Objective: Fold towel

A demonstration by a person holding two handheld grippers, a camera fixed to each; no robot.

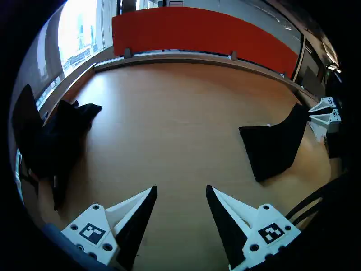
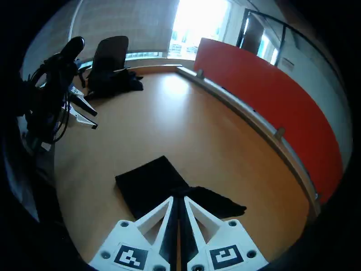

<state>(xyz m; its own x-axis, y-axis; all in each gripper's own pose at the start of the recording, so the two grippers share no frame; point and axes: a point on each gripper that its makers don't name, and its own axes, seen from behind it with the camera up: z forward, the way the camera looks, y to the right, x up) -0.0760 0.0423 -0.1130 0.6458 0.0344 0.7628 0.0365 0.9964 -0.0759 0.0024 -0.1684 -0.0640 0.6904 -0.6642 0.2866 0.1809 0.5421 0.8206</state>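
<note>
Right gripper (image 2: 179, 198): jaws closed, pinching an edge of the black towel (image 2: 149, 183), cloth bunched right at the tips. Left gripper (image 1: 180, 189): jaws wide apart, nothing between them, hovering over bare tabletop (image 1: 180, 117), well apart from the towel.

Towel sat on the tabletop on the right gripper's side. Most of it lay flat. One corner was pulled up off the surface toward the closed jaws; in left gripper view it tented up to that corner.

Progress, my read: early. One corner was picked and no fold was completed that I could confirm. The flat part looked like one dark sheet, but black on black meant I couldn't tell the layer count.

Left to do: carry the held edge over to the opposite edge, probably get the left jaws onto a second corner, lay it down, flatten, repeat.

Further out: orange partition (image 1: 203, 36) along the far edge, a chair (image 2: 108, 56) with a dark cloth heap (image 2: 119, 81) beside it, neither involved.
</note>
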